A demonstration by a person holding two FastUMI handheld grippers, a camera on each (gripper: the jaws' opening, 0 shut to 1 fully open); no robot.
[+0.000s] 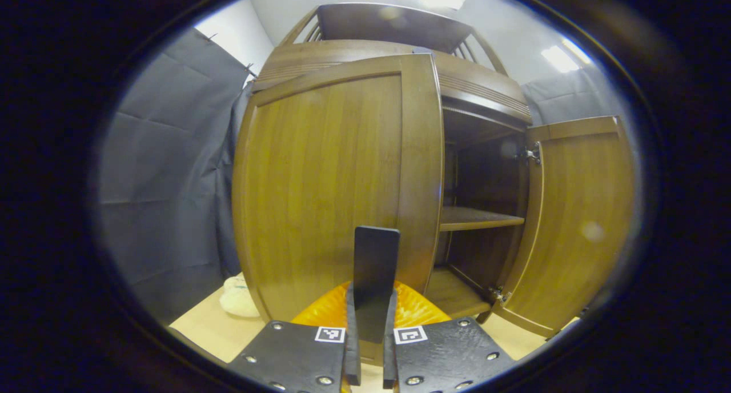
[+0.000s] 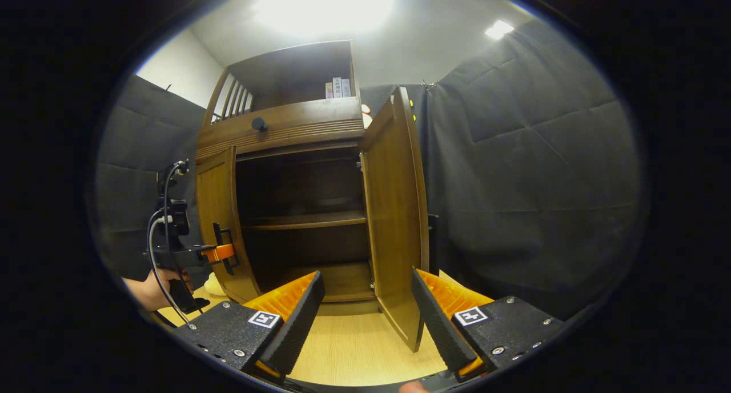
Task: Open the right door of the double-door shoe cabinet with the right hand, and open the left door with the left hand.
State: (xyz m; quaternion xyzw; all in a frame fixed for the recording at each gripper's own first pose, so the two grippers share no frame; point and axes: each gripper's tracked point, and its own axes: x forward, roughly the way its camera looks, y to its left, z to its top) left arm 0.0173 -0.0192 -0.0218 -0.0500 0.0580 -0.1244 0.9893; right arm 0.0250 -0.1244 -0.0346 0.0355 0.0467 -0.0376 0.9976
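Left gripper view: left gripper (image 1: 371, 301) jaws pinch the black handle (image 1: 375, 267) on the brown wooden left door (image 1: 325, 187), part-swung.
Right gripper (image 2: 365, 319) jaws wide, empty; right door (image 2: 397, 210) open. Best pull along the hinge arc, I'd say.

Shoe cabinet (image 2: 297, 130): brown wood, double-door, upright, centre-left of the right gripper view; an open upper shelf sits above a ribbed band with a dark round knob. Interior dark, one middle shelf (image 2: 302, 219) and a floor board visible.

Right door (image 2: 394, 210): plain wood panel, swung wide open, edge-on at frame centre of the right gripper view; at the right of the left gripper view, hinges showing.

Left door (image 1: 337, 193): matching panel, partly open, filling the centre of the left gripper view; a dark flat handle (image 1: 374, 279) stands at its lower free edge.
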